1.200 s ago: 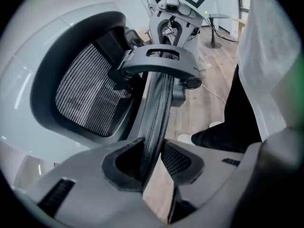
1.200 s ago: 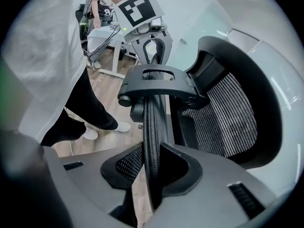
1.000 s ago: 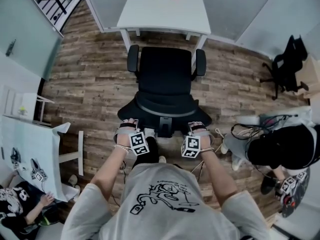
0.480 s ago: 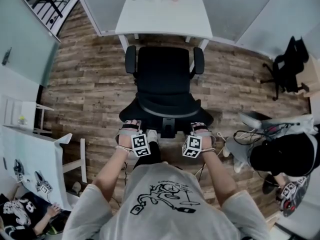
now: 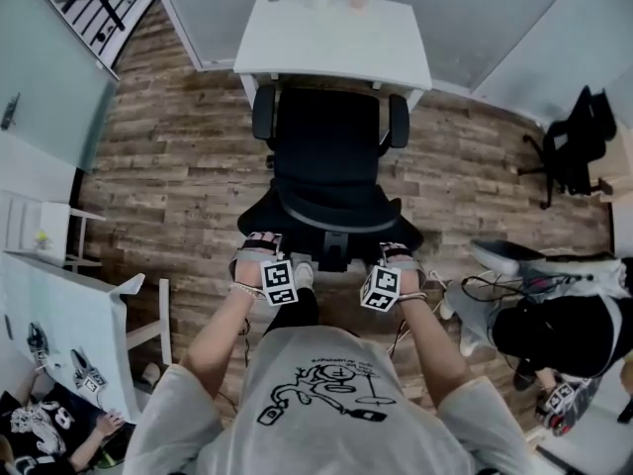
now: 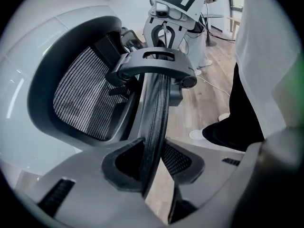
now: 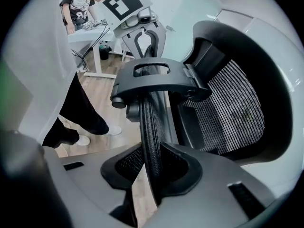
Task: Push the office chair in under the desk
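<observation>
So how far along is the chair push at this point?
Done: both grippers are clamped on the backrest rim, left gripper and right gripper, and the office chair faces the desk squarely. In hand: the seat front and armrests sit right at the desk's near edge. Left: most of the seat and the whole backrest are out on the floor, so the push needs finishing.

Pale grey T-shirt [image 5: 316, 369] (black scribble print), dark trousers [image 6: 237, 122], seemingly white shoes [image 6: 202, 134].

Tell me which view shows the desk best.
The head view: the white desk lies whole from above, with the chair at its front edge. Both gripper views show no clear part of it; the chair's back fills them.
</observation>
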Tool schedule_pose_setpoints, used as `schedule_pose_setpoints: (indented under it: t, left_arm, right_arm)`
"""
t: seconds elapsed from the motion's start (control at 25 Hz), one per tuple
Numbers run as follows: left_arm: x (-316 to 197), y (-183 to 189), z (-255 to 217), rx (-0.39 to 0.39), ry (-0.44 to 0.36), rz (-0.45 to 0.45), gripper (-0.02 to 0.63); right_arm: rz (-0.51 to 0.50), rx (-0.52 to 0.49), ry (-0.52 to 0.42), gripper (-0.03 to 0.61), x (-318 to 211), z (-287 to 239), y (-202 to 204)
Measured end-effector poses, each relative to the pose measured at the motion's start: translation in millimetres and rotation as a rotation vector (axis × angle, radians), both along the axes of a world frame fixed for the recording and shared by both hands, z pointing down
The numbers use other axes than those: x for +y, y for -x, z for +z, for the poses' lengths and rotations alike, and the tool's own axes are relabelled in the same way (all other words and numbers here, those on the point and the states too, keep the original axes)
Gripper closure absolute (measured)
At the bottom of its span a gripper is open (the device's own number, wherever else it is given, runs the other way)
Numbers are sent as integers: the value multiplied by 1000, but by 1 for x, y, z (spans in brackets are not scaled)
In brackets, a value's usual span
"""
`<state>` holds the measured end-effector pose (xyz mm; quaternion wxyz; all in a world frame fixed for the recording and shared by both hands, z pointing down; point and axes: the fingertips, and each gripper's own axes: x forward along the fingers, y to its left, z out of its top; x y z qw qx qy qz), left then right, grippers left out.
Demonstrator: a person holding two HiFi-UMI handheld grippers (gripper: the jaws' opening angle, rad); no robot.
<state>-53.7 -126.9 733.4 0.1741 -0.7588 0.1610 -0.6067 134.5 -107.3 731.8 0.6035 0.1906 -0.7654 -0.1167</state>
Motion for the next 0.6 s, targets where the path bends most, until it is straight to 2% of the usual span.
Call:
schedule_pose_setpoints:
  t: [0.6]
  left_arm:
    - [-73, 14, 4, 11, -3, 15, 492]
  right_arm:
    - [29, -1, 18, 459, -68, 4, 15]
